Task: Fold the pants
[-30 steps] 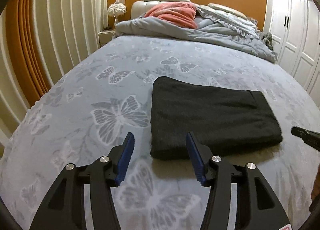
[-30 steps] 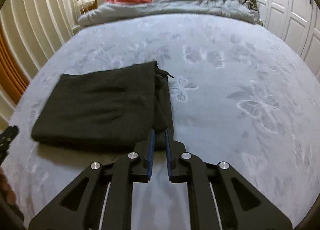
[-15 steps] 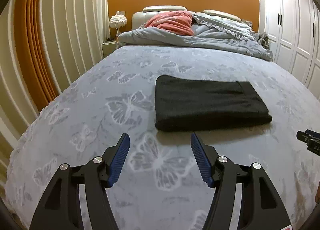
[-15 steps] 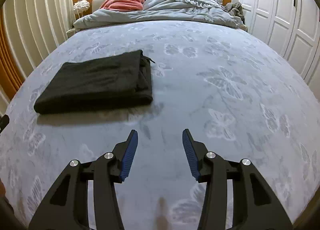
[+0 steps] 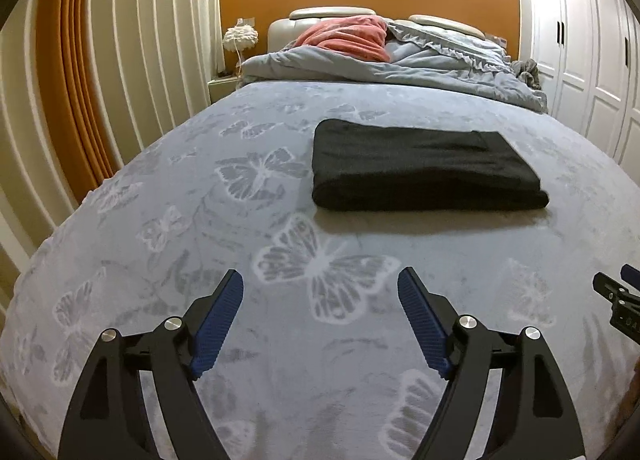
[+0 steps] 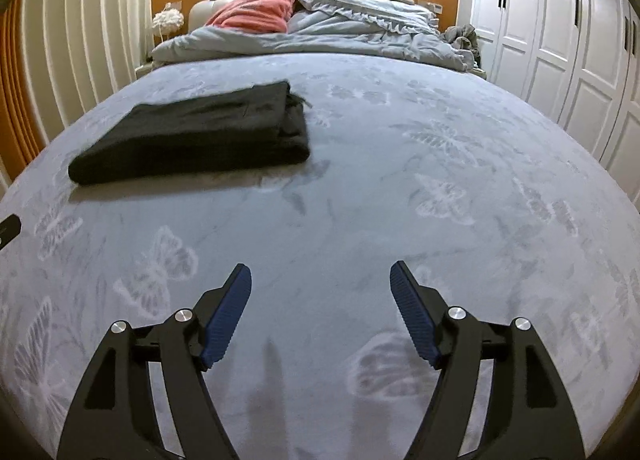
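The dark pants (image 5: 420, 166) lie folded into a flat rectangle on the grey butterfly bedspread (image 5: 280, 260); in the right wrist view the pants (image 6: 200, 136) sit to the upper left. My left gripper (image 5: 320, 284) hovers over the bedspread well short of the pants, its jaws opening wide with nothing between them. My right gripper (image 6: 320, 276) is likewise back from the pants, jaws opening, empty. The tip of the right gripper (image 5: 616, 296) shows at the right edge of the left wrist view.
A rumpled grey duvet (image 5: 380, 64) and a pink blanket (image 5: 348, 36) are heaped at the headboard. White wardrobe doors (image 6: 560, 40) line the right side. Striped curtains (image 5: 100, 80) and a nightstand with a fluffy lamp (image 5: 240, 40) stand on the left.
Both grippers have pulled back from the pants toward the foot of the bed. The right gripper went from shut at the pants' edge to wide open; the left opened further.
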The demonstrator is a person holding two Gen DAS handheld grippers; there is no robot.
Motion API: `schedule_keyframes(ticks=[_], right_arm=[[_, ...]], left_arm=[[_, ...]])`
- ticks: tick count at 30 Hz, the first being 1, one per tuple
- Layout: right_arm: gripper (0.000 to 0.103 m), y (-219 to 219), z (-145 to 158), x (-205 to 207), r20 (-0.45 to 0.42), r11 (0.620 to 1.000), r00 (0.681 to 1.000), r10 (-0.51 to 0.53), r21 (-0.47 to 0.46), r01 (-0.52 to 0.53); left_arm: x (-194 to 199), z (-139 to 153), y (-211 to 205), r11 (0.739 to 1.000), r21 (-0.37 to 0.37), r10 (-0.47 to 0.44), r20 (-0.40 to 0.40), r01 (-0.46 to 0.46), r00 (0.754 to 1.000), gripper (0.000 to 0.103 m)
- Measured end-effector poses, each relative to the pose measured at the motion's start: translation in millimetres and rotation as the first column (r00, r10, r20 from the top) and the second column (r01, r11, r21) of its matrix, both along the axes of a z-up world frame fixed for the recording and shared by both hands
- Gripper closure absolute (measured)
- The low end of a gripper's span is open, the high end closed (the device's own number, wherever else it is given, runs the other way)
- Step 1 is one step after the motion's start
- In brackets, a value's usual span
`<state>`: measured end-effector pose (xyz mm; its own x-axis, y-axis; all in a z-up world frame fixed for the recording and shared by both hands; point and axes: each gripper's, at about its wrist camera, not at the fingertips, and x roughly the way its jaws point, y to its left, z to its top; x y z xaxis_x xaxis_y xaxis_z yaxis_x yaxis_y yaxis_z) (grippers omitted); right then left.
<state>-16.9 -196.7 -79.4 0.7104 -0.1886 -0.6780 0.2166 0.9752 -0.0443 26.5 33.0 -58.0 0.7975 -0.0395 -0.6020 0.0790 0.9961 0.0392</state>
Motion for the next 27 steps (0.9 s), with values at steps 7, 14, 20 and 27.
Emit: schedule_keyframes(ticks=[7, 14, 20, 27], right_arm=[[0.024, 6.3, -8.8, 6.4, -0.029, 0.999, 1.0, -0.007, -0.033, 0.006], [0.016, 10.3, -9.2, 3.3, -0.016, 0.998, 1.0, -0.002, -0.066, 0.0], [0.015, 7.1, -9.0, 2.8, -0.016, 0.998, 1.0, -0.011, -0.055, 0.01], [0.015, 3.9, -9.5, 3.2, -0.021, 0.999, 1.0, -0.015, -0.045, 0.014]], left_arm=[[8.2, -17.0, -1.0, 1.0, 0.011, 0.018, -0.042, -0.018, 0.999, 0.026], [6.5, -19.2, -9.0, 0.998, 0.056, 0.011, -0.037, -0.009, 0.999, 0.026], [6.3, -18.7, -8.3, 0.998, 0.054, 0.014, -0.033, -0.012, 0.999, 0.026], [5.0, -18.9, -10.3, 0.998, 0.064, 0.006, -0.026, -0.005, 1.0, 0.026]])
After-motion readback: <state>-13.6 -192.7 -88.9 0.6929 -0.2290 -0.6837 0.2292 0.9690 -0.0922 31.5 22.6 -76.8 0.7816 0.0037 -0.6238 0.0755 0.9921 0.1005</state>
